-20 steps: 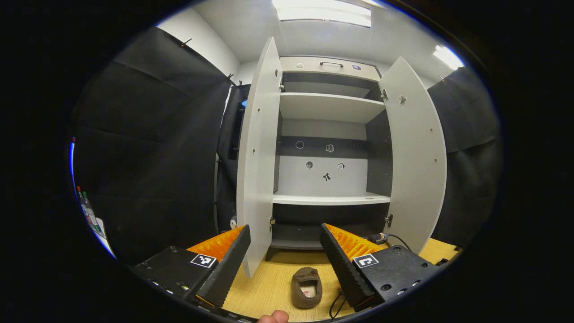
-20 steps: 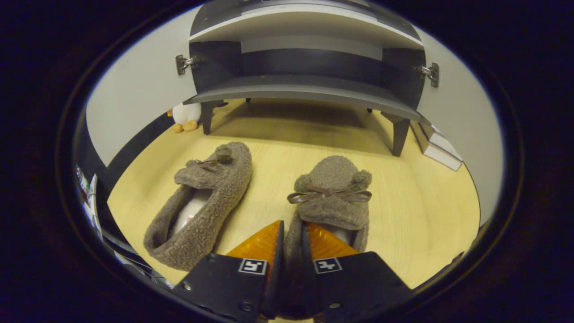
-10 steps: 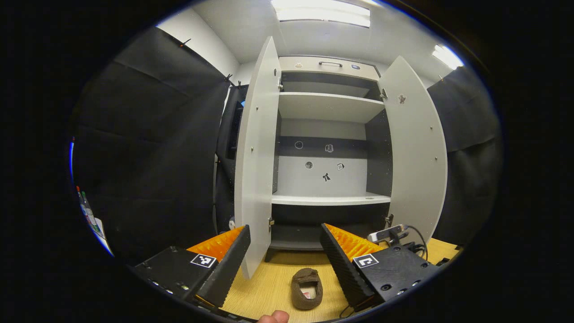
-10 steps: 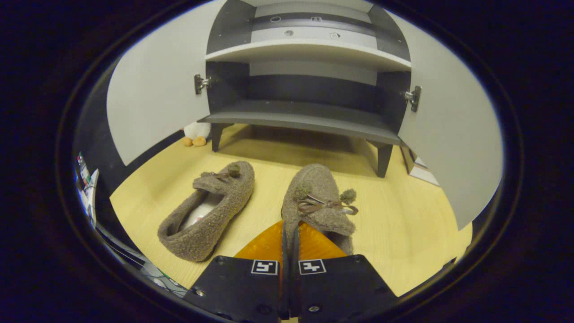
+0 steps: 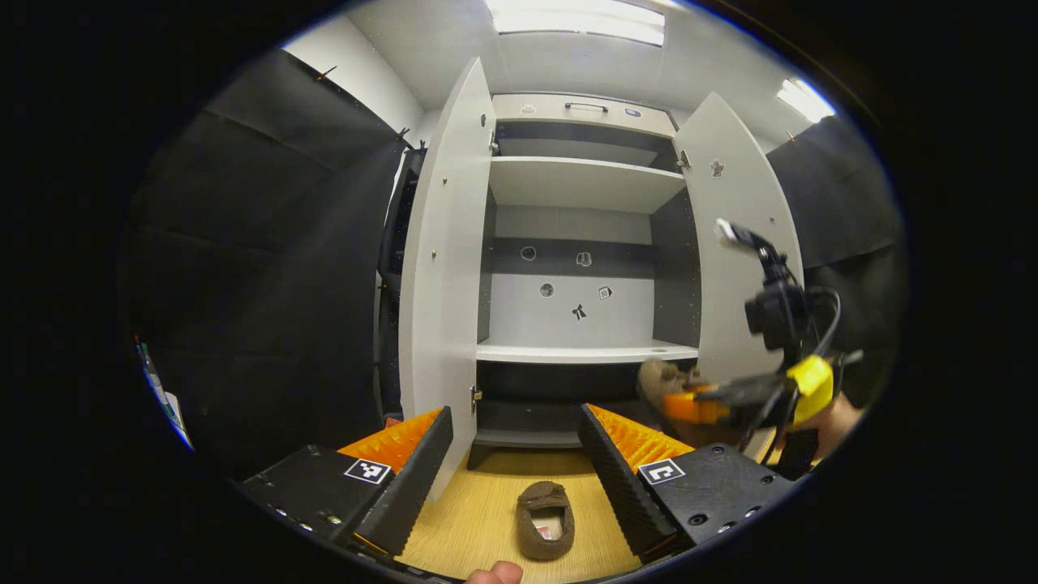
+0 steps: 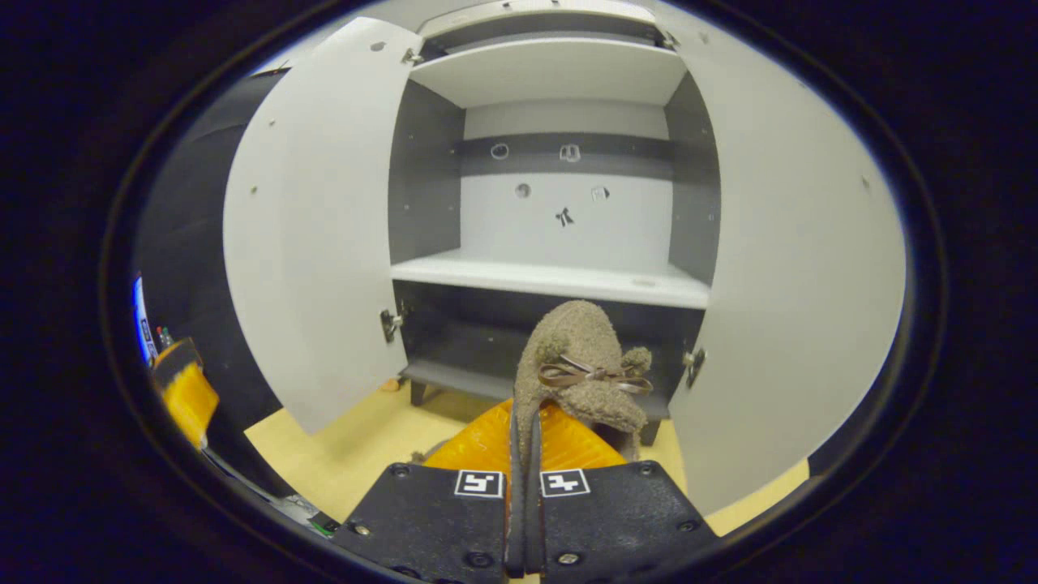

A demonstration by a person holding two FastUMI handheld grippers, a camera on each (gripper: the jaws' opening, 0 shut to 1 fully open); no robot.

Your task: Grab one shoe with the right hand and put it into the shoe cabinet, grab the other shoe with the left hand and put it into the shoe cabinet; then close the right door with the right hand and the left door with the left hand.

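Right gripper (image 6: 523, 442) is clamped on the held shoe (image 6: 580, 369); both fingers are pinched nearly together on the shoe's side wall near the heel opening; the toe points away from the gripper, bow on top, shoe lifted off the floor (image 6: 349, 454). Straight ahead of these fingers is the shoe cabinet (image 6: 559, 203) with both doors swung wide; the left door (image 6: 312, 235) stands to the left of the fingers and the right door (image 6: 795, 268) to their right; the shoe's toe sits in front of the dark lower compartment, just under the white middle shelf (image 6: 551, 280); whether it has crossed the cabinet front, I can't tell.

Left gripper (image 5: 519, 466) has its jaws spread wide with nothing between them; the second shoe (image 5: 545, 530) lies on the floor (image 5: 470, 519) in the gap between and below the fingers, heel opening toward the camera, toe toward the cabinet; no contact with either finger. Beyond the fingers in the left gripper view, the same cabinet is open; the left door's edge lines up just above the left finger.

In the left gripper view, up and to the right of its right finger, the right gripper (image 5: 689, 403) appears blurred with the held shoe at its tip, near the cabinet's lower opening; a hand (image 5: 835, 422) holds it from behind; a fingertip (image 5: 495, 574) shows at the bottom edge below the left gripper.
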